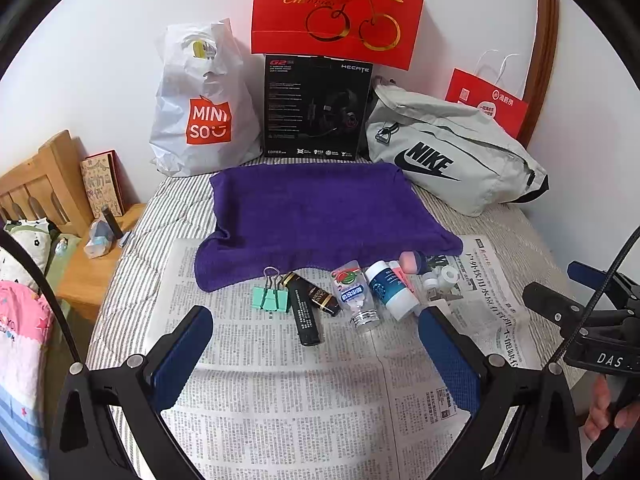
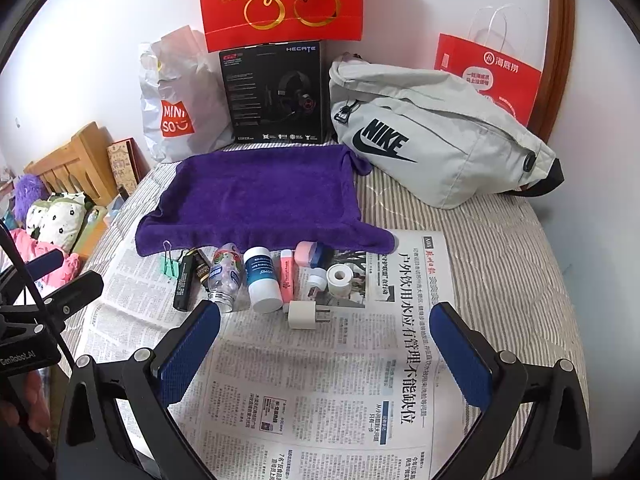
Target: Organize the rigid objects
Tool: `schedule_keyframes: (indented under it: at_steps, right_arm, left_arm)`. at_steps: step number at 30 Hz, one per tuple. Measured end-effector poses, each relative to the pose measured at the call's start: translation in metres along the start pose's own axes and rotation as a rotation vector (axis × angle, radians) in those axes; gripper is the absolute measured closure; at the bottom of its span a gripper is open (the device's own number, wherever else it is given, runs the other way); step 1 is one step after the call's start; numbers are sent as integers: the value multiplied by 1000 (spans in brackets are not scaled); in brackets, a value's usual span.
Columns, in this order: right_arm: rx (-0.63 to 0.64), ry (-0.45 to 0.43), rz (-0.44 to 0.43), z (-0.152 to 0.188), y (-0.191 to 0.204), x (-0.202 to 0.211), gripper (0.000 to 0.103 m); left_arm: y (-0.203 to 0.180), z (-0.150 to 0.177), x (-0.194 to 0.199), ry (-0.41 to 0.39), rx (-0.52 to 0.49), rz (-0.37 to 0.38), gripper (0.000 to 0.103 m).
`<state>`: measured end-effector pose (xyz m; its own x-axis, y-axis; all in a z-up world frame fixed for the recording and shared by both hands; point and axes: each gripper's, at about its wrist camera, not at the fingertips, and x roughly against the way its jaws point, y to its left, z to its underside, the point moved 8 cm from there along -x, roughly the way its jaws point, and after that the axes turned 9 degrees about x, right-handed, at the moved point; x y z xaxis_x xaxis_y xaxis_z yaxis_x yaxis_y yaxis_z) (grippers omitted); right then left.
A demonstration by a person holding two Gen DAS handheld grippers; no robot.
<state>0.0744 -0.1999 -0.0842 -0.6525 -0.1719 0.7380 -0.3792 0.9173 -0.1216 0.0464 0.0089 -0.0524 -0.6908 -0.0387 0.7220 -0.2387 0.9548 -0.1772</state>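
A row of small objects lies on a newspaper [image 1: 304, 408] in front of a purple towel [image 1: 320, 216]: a green binder clip [image 1: 270, 298], a black lighter [image 1: 305, 316], a clear candy bottle [image 1: 356, 300], a white-and-blue bottle [image 1: 390, 290], a pink tube [image 2: 287, 276], a white tape roll [image 2: 339, 278] and a white charger plug [image 2: 305, 314]. My left gripper [image 1: 316, 318] is open and empty, just short of the lighter and candy bottle. My right gripper [image 2: 325, 316] is open and empty, with the charger plug between its fingertips' line.
At the back stand a Miniso bag [image 1: 204, 108], a black headset box [image 1: 316, 108], a red gift bag [image 1: 336, 8], a grey Nike bag [image 1: 452, 152] and a red paper bag [image 2: 492, 76]. A wooden bedside table [image 1: 92, 264] is left of the striped bed.
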Motion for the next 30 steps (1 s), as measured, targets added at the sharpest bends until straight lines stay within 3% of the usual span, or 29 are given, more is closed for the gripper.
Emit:
schedule_keyframes:
  at_steps: [9, 15, 22, 30]
  right_arm:
    - [6, 6, 4, 0, 1, -1, 0]
    - [-10, 19, -56, 1, 7, -5, 0]
    - [19, 0, -20, -6, 7, -5, 0]
    - [-3, -29, -92, -7, 8, -5, 0]
  left_arm:
    - [-2, 0, 0, 2, -1, 3, 0]
    - [-3, -2, -2, 10, -10, 1, 0]
    - [-2, -6, -1, -4, -3, 21, 0]
    - [-7, -8, 2, -27, -23, 22, 0]
